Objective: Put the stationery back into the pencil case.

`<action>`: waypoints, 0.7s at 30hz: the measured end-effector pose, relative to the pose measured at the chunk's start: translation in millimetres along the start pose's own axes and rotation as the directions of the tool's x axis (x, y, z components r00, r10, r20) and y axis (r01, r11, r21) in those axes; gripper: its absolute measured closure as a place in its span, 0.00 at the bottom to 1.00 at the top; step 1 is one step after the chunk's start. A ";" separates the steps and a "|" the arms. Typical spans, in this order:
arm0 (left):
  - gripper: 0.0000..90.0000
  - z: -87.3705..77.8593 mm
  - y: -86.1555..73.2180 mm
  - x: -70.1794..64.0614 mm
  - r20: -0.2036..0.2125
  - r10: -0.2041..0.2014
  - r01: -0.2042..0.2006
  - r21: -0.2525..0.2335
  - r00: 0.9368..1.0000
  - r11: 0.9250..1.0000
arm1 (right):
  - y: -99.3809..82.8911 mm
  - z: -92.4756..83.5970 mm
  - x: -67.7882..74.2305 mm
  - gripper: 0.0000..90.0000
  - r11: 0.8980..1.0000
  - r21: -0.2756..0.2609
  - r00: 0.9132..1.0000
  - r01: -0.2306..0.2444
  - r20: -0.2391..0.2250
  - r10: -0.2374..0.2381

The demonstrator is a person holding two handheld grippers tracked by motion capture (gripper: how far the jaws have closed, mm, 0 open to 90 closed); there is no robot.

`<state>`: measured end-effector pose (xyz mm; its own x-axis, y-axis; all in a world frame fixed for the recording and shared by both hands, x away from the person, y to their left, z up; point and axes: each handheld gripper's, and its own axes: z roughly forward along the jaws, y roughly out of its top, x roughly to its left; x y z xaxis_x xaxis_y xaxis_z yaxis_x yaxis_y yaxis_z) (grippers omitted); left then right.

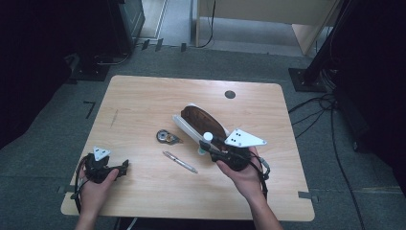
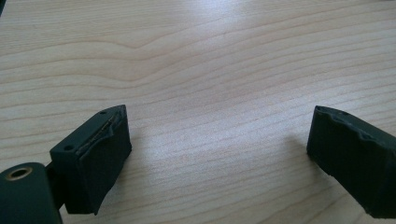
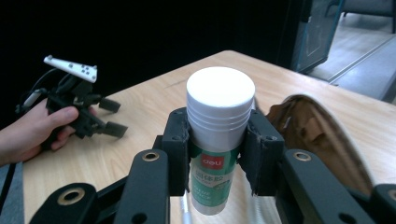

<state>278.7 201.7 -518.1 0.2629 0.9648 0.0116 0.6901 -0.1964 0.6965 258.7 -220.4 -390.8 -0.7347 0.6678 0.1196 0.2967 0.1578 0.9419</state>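
My right gripper [image 1: 209, 144] is shut on a glue stick [image 1: 207, 139] with a white cap and a green label, held upright above the table. The right gripper view shows the glue stick [image 3: 219, 116] squeezed between both pads [image 3: 180, 140]. Just behind it lies an open pencil case [image 1: 201, 122], white outside and brown inside; the pencil case [image 3: 313, 135] shows to the right of the jaws. My left gripper [image 1: 125, 165] rests low at the table's front left, open, with bare wood between its jaws [image 2: 219, 149]. The left gripper [image 3: 116, 117] appears farther off in a hand.
A round correction tape [image 1: 166, 137] and a pen [image 1: 180, 162] lie on the wooden table [image 1: 143, 100] between my two hands. A dark grommet [image 1: 230, 94] sits near the far edge. Dark equipment and cables stand on the floor around the table.
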 end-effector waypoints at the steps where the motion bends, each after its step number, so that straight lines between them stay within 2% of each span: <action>1: 0.07 0.0 0.0 0.0 0.000 0.000 0.000 0.000 1.000 1.000 | 0.0 0.0 0.0 0.73 1.000 0.000 1.000 0.000 0.000 0.000; 10: 0.07 0.0 0.0 0.0 0.000 0.000 0.000 0.000 1.000 1.000 | 12.2 -11.1 -13.8 0.73 1.000 -0.025 1.000 -0.009 0.023 0.010; 21: 0.07 -0.1 0.0 0.0 0.000 -0.001 0.001 0.001 1.000 1.000 | 27.5 -16.6 -37.5 0.73 0.997 -0.071 0.995 -0.034 0.086 0.040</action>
<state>278.7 201.7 -518.0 0.2628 0.9648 0.0110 0.6907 -0.1960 0.6961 284.2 -253.2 -364.2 -0.6670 0.7337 0.1296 0.2776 0.0833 0.9571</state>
